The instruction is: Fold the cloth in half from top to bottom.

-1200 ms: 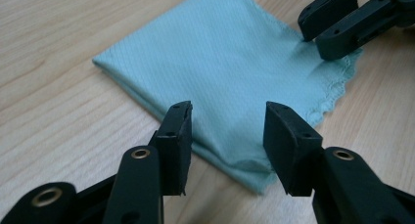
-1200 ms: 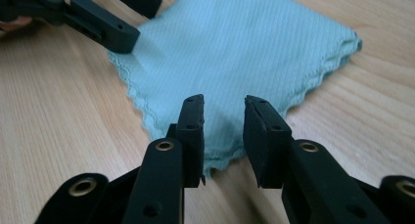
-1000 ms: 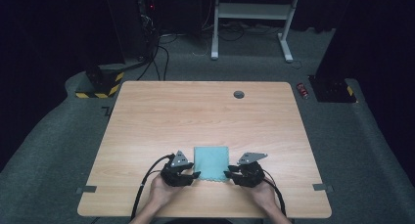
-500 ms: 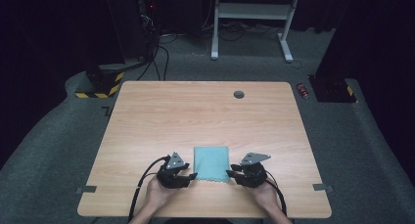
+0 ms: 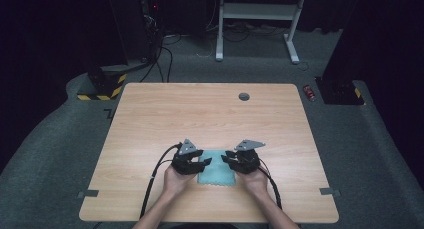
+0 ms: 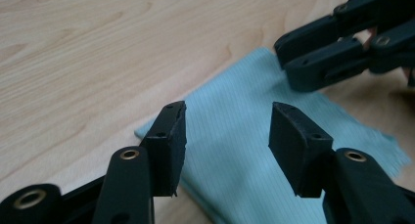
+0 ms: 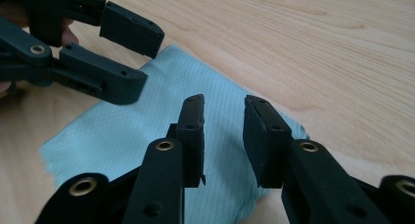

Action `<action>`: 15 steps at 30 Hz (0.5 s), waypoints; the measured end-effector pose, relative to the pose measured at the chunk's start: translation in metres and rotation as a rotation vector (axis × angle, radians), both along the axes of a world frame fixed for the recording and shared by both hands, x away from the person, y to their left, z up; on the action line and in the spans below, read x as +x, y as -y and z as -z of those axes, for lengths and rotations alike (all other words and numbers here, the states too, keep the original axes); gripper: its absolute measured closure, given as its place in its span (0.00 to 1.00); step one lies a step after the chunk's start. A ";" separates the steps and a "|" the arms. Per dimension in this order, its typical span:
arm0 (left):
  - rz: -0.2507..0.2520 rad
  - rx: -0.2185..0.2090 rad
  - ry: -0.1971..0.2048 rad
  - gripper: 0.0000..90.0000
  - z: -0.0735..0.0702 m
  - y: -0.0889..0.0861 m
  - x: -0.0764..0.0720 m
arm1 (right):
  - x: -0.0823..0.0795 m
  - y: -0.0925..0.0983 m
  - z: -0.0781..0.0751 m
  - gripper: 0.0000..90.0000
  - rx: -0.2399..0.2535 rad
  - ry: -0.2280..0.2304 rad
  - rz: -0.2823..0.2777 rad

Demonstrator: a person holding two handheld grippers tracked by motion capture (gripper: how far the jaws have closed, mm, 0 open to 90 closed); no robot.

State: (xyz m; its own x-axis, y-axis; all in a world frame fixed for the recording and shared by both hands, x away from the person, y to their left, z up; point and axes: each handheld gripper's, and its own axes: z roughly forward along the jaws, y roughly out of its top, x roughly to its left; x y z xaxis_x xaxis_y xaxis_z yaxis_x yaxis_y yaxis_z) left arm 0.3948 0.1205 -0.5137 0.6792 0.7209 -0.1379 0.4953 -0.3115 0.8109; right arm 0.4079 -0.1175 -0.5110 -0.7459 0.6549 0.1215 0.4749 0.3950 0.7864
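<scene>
High view: a folded light-blue cloth (image 5: 216, 167) lies flat on the wooden surface (image 5: 210, 114), directly between the two tongs. The left tongs (image 5: 204, 162) reach over the cloth's left edge and the right tongs (image 5: 228, 157) over its upper right edge. Compared with half a second ago, both have moved inward: they stood at the cloth's sides then, and now their tips are above the fabric and near each other. The cloth itself has not shifted or wrinkled, so nothing has been picked up yet.

Left gripper view: the left tongs (image 6: 227, 136) are spread wide, with the cloth (image 6: 254, 150) showing between and below the two pads. The cloth's near corner sits just ahead of the left pad. The right tongs (image 6: 293, 55) come in from the upper right, spread a little, with their lower tip resting on or just over the far corner.

Right gripper view: the right tongs (image 7: 223, 136) are spread only narrowly, nothing between them, poised over the cloth (image 7: 147, 136). The left tongs (image 7: 142, 57) enter from the upper left, spread, above the cloth's far corner.

The move inward suggests both are lining up on opposite edges for a grasp, probably to fold or lift the cloth; each still needs to lower and close on a layer.
</scene>
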 end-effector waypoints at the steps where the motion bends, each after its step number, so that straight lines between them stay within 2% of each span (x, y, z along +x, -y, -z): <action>1: -0.007 0.004 -0.012 0.54 0.001 0.002 0.003 | 0.004 -0.003 0.002 0.77 -0.002 -0.006 0.005; 3: -0.020 0.023 -0.017 0.54 0.004 0.002 0.009 | 0.010 -0.007 0.005 0.77 -0.008 -0.006 0.015; 6: -0.039 0.047 -0.026 0.54 0.008 0.001 0.014 | 0.016 -0.007 0.011 0.77 -0.025 -0.027 0.032; 7: -0.042 0.058 -0.030 0.55 0.009 0.000 0.016 | 0.019 -0.006 0.012 0.77 -0.035 -0.047 0.045; 8: -0.042 0.068 -0.032 0.55 0.010 -0.001 0.016 | 0.020 -0.004 0.012 0.77 -0.029 -0.043 0.049; 10: -0.046 0.063 -0.029 0.55 0.011 -0.002 0.016 | 0.021 -0.003 0.012 0.77 -0.043 -0.032 0.058; 12: -0.056 0.077 -0.024 0.55 0.009 -0.004 0.015 | 0.020 -0.001 0.010 0.76 -0.049 -0.034 0.063; 15: -0.072 0.035 -0.032 0.53 0.005 -0.012 0.013 | 0.018 0.003 0.006 0.75 -0.038 -0.025 0.063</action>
